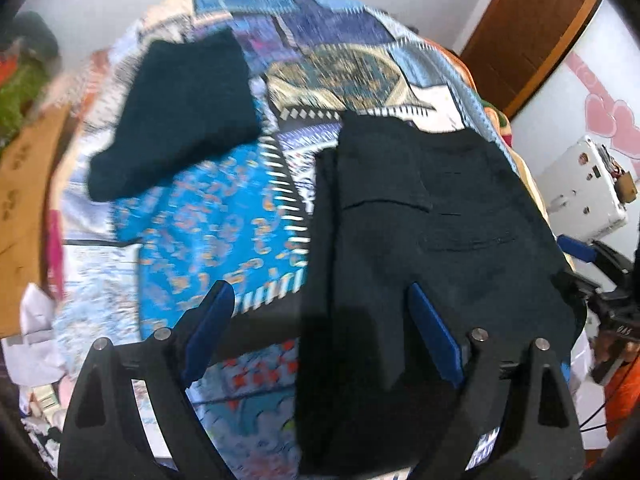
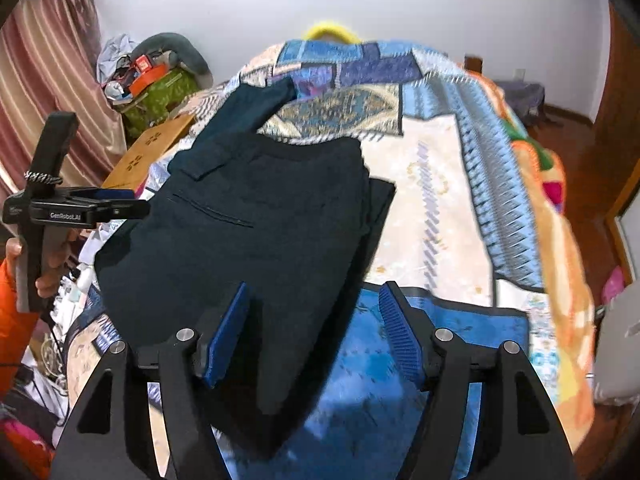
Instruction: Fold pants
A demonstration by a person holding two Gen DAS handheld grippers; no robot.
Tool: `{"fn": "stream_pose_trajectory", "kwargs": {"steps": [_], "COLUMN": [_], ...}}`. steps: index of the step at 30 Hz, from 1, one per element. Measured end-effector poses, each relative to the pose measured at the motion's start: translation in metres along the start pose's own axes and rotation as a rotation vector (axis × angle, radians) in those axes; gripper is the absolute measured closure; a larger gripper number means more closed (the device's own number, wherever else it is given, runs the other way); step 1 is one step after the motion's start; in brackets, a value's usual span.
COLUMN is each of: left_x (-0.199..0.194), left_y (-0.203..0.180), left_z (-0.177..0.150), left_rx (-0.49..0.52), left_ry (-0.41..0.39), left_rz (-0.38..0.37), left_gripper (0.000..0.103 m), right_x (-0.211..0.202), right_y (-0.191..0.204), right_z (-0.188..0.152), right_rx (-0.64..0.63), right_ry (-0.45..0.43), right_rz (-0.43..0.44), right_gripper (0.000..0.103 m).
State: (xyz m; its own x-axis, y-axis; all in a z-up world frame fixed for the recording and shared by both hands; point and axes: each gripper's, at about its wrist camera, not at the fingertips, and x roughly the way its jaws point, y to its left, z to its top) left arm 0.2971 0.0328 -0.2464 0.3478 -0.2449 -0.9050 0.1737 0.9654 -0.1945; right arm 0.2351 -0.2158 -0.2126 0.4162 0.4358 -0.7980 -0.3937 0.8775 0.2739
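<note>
Here we see dark pants (image 2: 256,216) lying partly folded on patterned bedspread (image 2: 436,208), one leg (image 1: 176,120) stretching toward far end of bed. We hold left gripper (image 1: 320,332) above near edge of pants, fingers spread, nothing clamped. Our right gripper (image 2: 316,332) also wide apart over near hem, gripping nothing. We note cardboard box (image 2: 148,152) beside bed.

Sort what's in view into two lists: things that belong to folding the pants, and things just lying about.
For the job:
dark pants
left gripper, open
right gripper, open
patterned bedspread the pants lie on

Lying about:
green bag
cardboard box
yellow item at the bed's far end
striped curtain
</note>
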Motion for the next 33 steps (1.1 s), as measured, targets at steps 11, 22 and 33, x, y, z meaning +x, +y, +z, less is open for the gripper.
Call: {"fn": "stream_pose_trajectory", "kwargs": {"steps": [11, 22, 33], "left_x": [0.042, 0.056, 0.012], "left_y": [-0.013, -0.068, -0.057], "left_z": [0.026, 0.045, 0.043], "left_rx": [-0.007, 0.159, 0.074], "left_ry": [0.169, 0.184, 0.068], "left_rz": [-0.194, -0.172, -0.139], "left_gripper": [0.009, 0.006, 0.071], "right_x": [0.036, 0.052, 0.022], "right_y": [-0.024, -0.033, 0.004], "right_z": [0.011, 0.023, 0.032], "right_rx": [0.162, 0.246, 0.028], "right_ry": [0.063, 0.109, 0.039], "right_rz": [0.192, 0.302, 0.207], "right_gripper": [0.034, 0.047, 0.079]}}
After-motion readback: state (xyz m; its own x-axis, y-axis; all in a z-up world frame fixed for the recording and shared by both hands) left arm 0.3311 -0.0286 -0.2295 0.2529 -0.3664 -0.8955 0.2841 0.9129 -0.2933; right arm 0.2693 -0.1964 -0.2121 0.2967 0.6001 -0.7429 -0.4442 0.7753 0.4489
